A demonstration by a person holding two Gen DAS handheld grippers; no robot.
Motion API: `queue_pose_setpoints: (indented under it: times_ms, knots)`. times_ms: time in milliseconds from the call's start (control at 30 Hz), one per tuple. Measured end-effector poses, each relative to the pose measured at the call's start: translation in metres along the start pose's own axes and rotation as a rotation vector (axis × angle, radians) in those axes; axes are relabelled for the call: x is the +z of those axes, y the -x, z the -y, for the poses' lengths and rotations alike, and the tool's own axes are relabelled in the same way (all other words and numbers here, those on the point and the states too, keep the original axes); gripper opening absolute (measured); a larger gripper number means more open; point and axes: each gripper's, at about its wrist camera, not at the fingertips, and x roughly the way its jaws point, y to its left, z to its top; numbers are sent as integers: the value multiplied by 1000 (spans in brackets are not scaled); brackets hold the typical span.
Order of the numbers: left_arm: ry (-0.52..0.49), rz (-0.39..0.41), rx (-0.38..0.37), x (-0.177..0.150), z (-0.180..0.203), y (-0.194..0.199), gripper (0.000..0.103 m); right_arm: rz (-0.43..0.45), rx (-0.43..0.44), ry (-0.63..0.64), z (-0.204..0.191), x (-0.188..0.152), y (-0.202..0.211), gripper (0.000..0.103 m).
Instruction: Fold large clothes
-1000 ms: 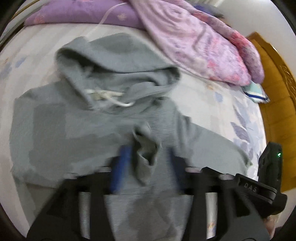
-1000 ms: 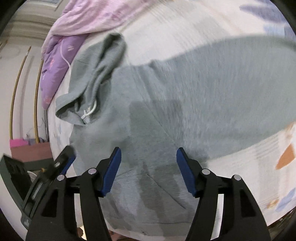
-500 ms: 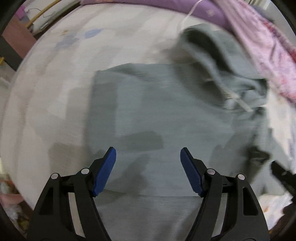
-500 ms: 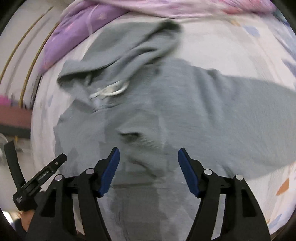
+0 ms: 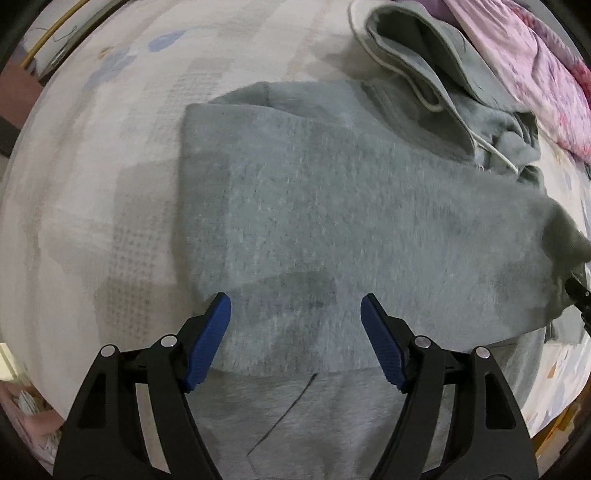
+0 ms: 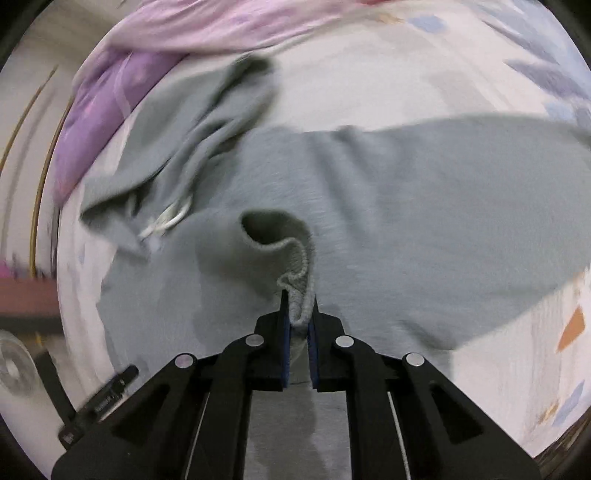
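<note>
A grey hoodie (image 5: 332,221) lies flat on the bed, with one sleeve folded across its body and its hood (image 5: 413,74) at the top right. My left gripper (image 5: 295,314) hangs open right above the folded sleeve near the hoodie's left edge, and nothing sits between its blue pads. In the right wrist view the hoodie (image 6: 424,203) spreads out to the right. My right gripper (image 6: 298,310) is closing its jaws, and the pads pinch the ribbed sleeve cuff (image 6: 291,258), which stands up in a loop. The white drawstring (image 6: 166,221) lies left of it.
A pink and purple quilt (image 5: 535,62) is bunched past the hood, also visible as the quilt (image 6: 184,33) in the right wrist view. The pale patterned bedsheet (image 5: 92,184) surrounds the hoodie. The left gripper's black body (image 6: 96,402) shows at lower left.
My left gripper has left the sleeve cuff and swung left over the hoodie's folded edge. My right gripper moved onto that cuff and went from wide open to pinching it.
</note>
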Motion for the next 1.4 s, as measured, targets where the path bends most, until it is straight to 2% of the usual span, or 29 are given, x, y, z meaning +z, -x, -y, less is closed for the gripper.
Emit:
queue_pose_setpoints:
  times_ms: [67,167,200,233,267,300,333,367,467,500,567,633,667,733,867,967,1100,1167,1233,1300,1400]
  knots:
    - [-6,-4,0,1,8,-1,74,27,-30,-45,26,5,4,7]
    - [-41,27,6,0,25,7,78,-1,18,-129,50,8,-9,8]
    - [-53,30,19,-1,33,7,78,-68,47,-169,62,10,-22,13]
    - [-54,31,26,-2,38,7,78,-90,49,-198,70,10,-27,16]
    - [-43,33,31,-3,44,8,78,-78,68,-223,80,12,-24,18]
    - [-25,35,33,-4,50,10,78,-72,77,-236,88,13,-20,24]
    - [-10,37,31,-6,57,12,78,-71,70,-246,97,14,-15,30]
    - [8,40,23,-7,66,13,78,-70,53,-242,104,16,-11,31]
    - [35,32,-5,-11,105,12,78,-78,14,-183,136,23,4,32]
    - [25,25,-22,-12,128,10,78,-75,16,-176,144,26,10,32]
    - [-14,23,-39,-14,163,8,78,-40,-3,-176,165,31,27,39]
    - [-63,22,-55,-16,194,9,78,20,-20,-220,196,33,47,55]
    - [-89,21,-57,-19,211,9,78,44,-24,-247,208,30,54,56]
    - [-138,14,-83,-21,248,9,78,96,-7,-386,258,28,72,57]
    - [-224,8,-96,-25,297,7,78,175,29,-685,350,12,92,57]
    - [-258,3,-109,-26,317,11,78,223,63,-798,388,5,96,57]
    - [-275,6,-107,-19,332,12,82,282,134,-880,413,6,97,59]
    - [-273,7,-114,-18,330,15,82,324,166,-897,417,5,98,49]
    - [-264,9,-125,-13,331,17,82,341,220,-889,418,7,97,6]
    - [-249,12,-144,-10,327,22,82,363,245,-829,403,12,104,6]
    - [-211,15,-192,-6,314,32,82,376,207,-620,355,31,123,6]
